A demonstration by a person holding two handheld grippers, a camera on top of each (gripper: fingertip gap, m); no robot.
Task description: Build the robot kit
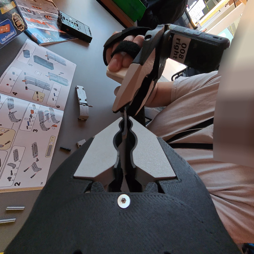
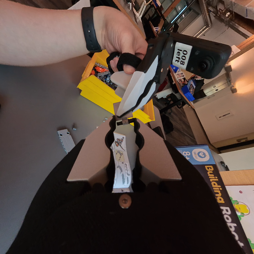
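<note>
Grey building piece (image 1: 124, 123) hangs above the dark table (image 1: 88, 71), pinched from 2 sides. The left gripper (image 1: 125, 119) is clamped on its near end and the right gripper (image 2: 124, 119) on its far end, their tips almost touching.

The left wrist view shows the piece edge-on as a thin strip. Its long axis runs along the left gripper's fingers and points away toward the right gripper. The right wrist view shows it instead as a short flat plate held crosswise between the right fingertips, with dark stubs at either side.

Only the right wrist view shows the yellow bin (image 2: 99, 93) of loose parts on the far table. Only the left wrist view shows the open instruction sheet (image 1: 34, 110) at left, the black module (image 1: 75, 27) far left, a grey beam assembly (image 1: 82, 101) just right of the sheet, and a small black pin (image 1: 65, 148) nearer.
</note>
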